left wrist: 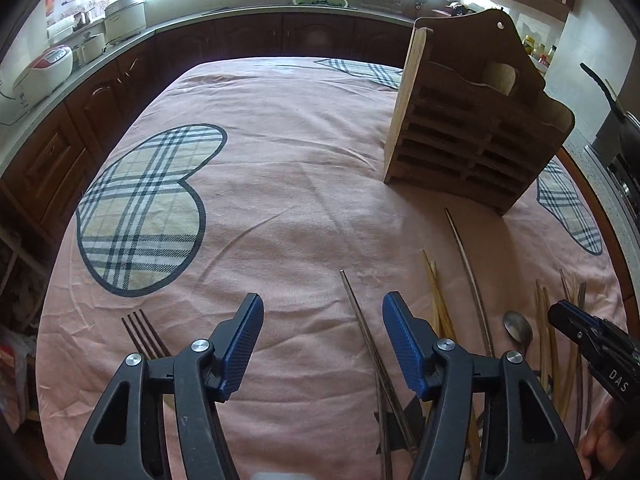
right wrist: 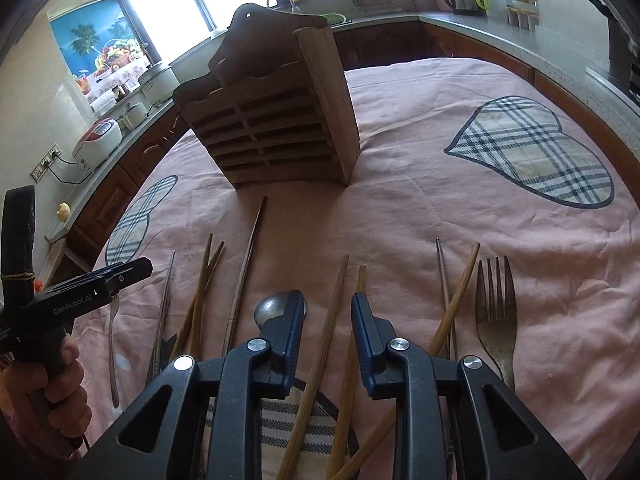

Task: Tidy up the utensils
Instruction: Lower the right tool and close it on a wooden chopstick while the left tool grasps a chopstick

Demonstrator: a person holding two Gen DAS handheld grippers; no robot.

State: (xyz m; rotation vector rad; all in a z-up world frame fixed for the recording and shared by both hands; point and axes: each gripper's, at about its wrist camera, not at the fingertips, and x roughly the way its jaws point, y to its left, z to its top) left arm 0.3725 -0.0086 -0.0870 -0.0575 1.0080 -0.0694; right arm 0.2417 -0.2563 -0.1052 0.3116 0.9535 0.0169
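A: Right gripper (right wrist: 327, 320)?
B: Jaws part-open, nothing pinched, above two wooden chopsticks (right wrist: 320, 344); spoon (right wrist: 272, 308) just beside.
A: Left gripper (left wrist: 323, 336)?
B: Gaping over bare cloth (left wrist: 280, 184); whether it touches the metal chopstick (left wrist: 360, 312) is unclear. Wooden holder (left wrist: 472, 128) stands upright beyond.

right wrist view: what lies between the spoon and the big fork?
Two wooden chopsticks, then a metal chopstick crossed by a wooden one, all on pink cloth. The right gripper hangs over that stretch.
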